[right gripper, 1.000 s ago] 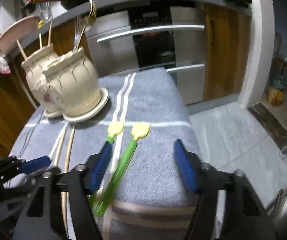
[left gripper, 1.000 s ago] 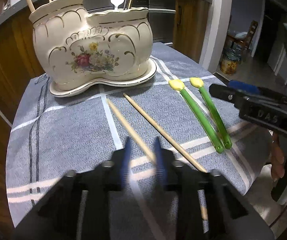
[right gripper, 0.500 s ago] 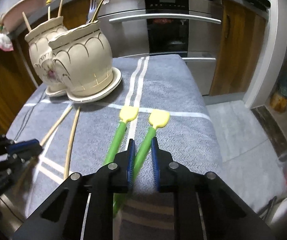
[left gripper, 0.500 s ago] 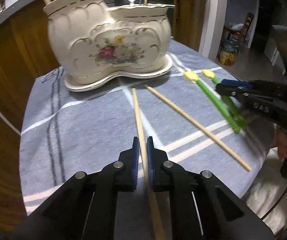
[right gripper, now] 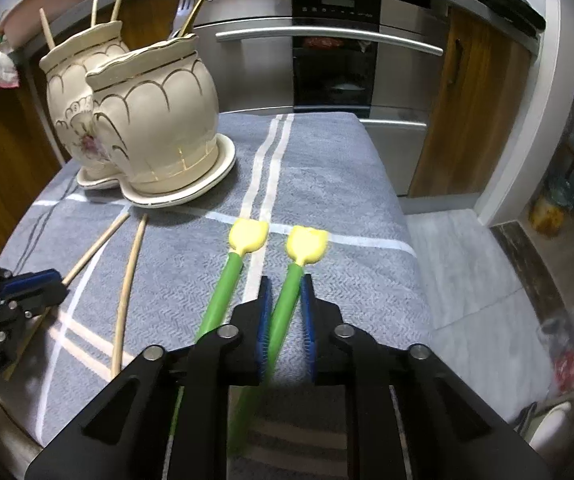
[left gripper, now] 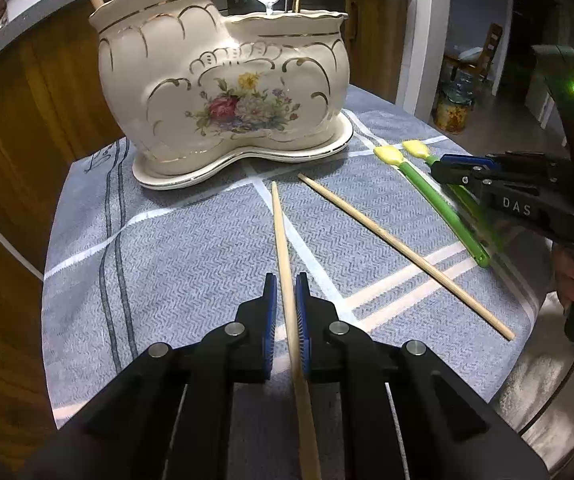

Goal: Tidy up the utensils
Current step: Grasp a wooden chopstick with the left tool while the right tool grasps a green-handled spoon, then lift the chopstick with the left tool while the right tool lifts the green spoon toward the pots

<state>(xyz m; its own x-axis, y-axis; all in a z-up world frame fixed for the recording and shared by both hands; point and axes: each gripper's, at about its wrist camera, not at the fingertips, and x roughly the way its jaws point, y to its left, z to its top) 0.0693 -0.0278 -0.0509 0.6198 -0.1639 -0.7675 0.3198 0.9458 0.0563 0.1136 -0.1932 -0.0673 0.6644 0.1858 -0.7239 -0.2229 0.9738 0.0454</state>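
Left tool (left gripper: 285,300) clamped on a wooden chopstick (left gripper: 281,236), tip toward the holder (left gripper: 223,80). Right tool (right gripper: 285,300) closing on the right green chopstick (right gripper: 289,292), which sits between its pads. Second wooden chopstick (left gripper: 399,248) and second green one (right gripper: 223,292) lie on the desk (left gripper: 167,264).

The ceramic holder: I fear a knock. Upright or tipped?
Upright. The ceramic holder sits flat on its saucer, rims level, with chopsticks and forks standing inside.

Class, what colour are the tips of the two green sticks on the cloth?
Yellow. The tips of the green sticks show best in the right wrist view.
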